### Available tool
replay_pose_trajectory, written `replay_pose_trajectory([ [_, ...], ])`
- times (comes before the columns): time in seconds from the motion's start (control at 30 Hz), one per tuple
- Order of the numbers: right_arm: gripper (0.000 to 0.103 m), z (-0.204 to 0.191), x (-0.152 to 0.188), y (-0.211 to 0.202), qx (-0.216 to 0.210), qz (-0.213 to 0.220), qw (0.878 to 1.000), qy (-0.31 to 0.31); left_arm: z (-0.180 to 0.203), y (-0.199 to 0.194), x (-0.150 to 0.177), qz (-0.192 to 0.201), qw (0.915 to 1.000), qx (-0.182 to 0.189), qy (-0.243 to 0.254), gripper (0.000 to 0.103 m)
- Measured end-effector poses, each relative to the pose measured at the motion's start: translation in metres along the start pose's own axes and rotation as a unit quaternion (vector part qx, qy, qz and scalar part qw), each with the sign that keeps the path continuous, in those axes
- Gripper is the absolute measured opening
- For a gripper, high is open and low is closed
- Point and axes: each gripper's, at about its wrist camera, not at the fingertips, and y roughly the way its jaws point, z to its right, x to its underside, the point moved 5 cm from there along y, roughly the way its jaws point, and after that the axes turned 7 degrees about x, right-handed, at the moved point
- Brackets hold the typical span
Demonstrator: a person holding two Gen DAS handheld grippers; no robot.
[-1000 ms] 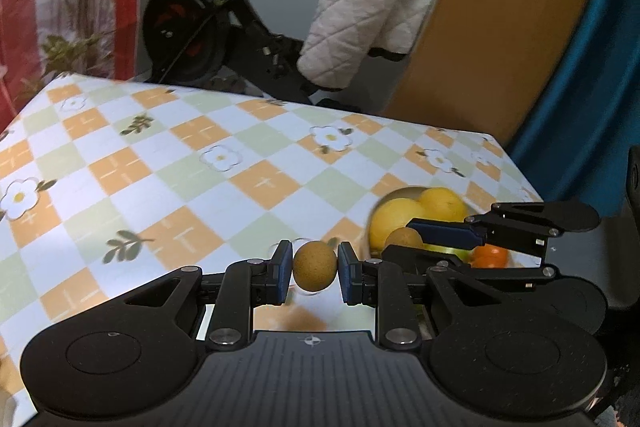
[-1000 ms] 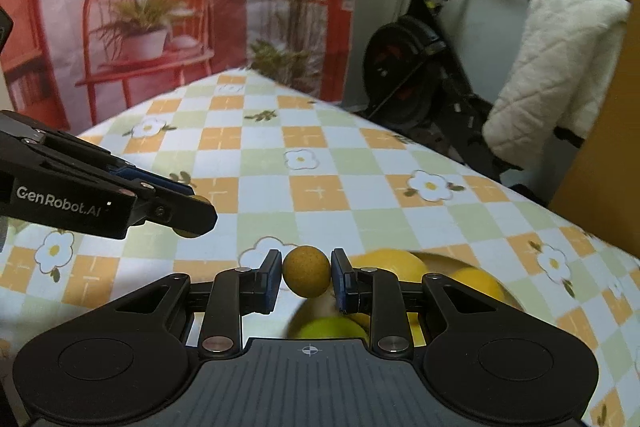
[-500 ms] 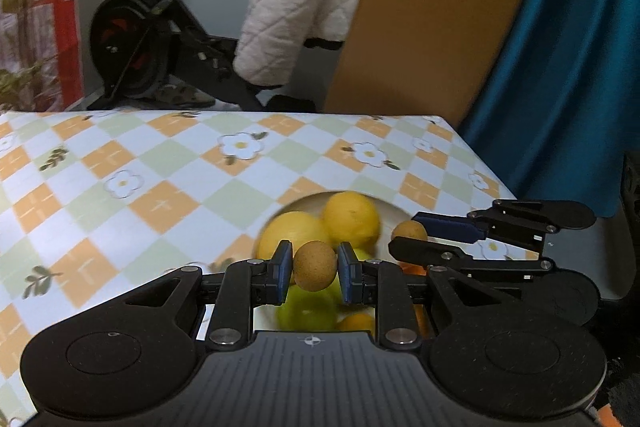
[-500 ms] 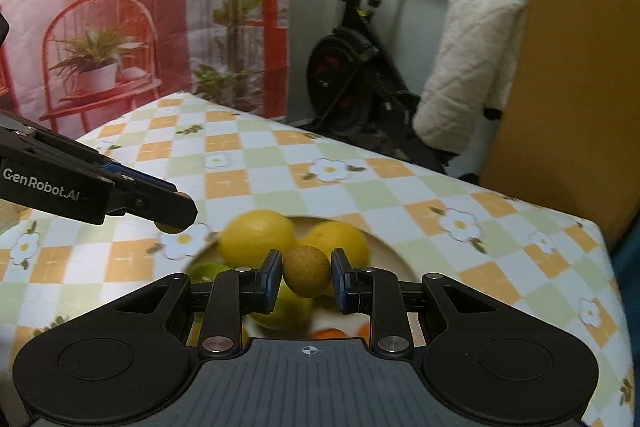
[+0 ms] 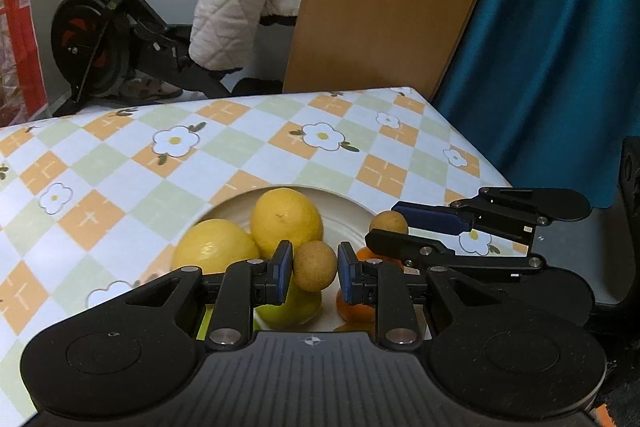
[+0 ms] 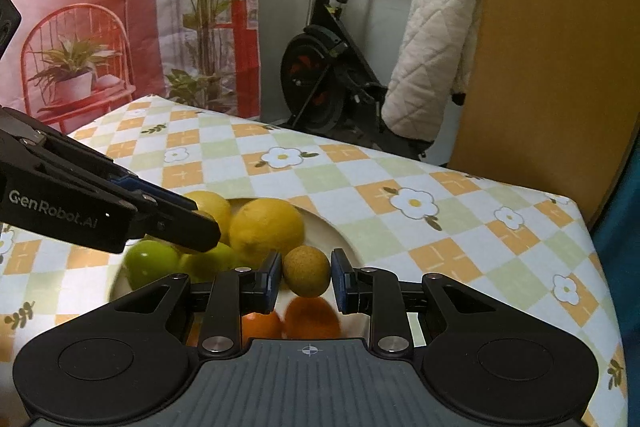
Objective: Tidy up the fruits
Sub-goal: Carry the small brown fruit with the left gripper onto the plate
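1. The left gripper (image 5: 314,269) held a small brown fruit (image 5: 315,266) between its pads, above the white plate (image 5: 340,201).
2. The right gripper (image 6: 306,277) clamped a second brown fruit (image 6: 307,271) over the same plate.
3. Two lemons (image 5: 286,217), green fruits (image 6: 150,263) and oranges (image 6: 312,317) lay on the plate, on the checked tablecloth (image 5: 120,195).

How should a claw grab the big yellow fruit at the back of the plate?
Pinch the big yellow fruit across its round middle, coming down from above. Its top is bare, but another yellow fruit sits against its left side and a green fruit crowds the front, so a claw coming in sideways probably would not fit.
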Motion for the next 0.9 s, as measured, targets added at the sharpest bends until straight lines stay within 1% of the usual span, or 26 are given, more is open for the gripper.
replay_pose_trajectory([
  [0.13,0.024,0.008,0.003,0.008,0.004,-0.004,1.0,0.0,0.002,0.007,-0.002,-0.004,1.0,0.004,-0.001,0.026],
  [0.4,0.024,0.011,0.005,0.02,-0.006,-0.005,1.0,0.002,0.003,0.024,-0.004,-0.017,0.9998,0.008,0.003,0.026],
  [0.7,0.024,0.014,0.01,0.03,-0.01,-0.009,1.0,0.009,0.008,0.029,-0.006,-0.023,0.9996,0.017,0.008,0.026],
  [0.9,0.025,0.016,0.012,0.031,-0.01,-0.011,1.0,0.015,0.01,0.031,-0.006,-0.026,0.9995,0.017,0.009,0.026],
])
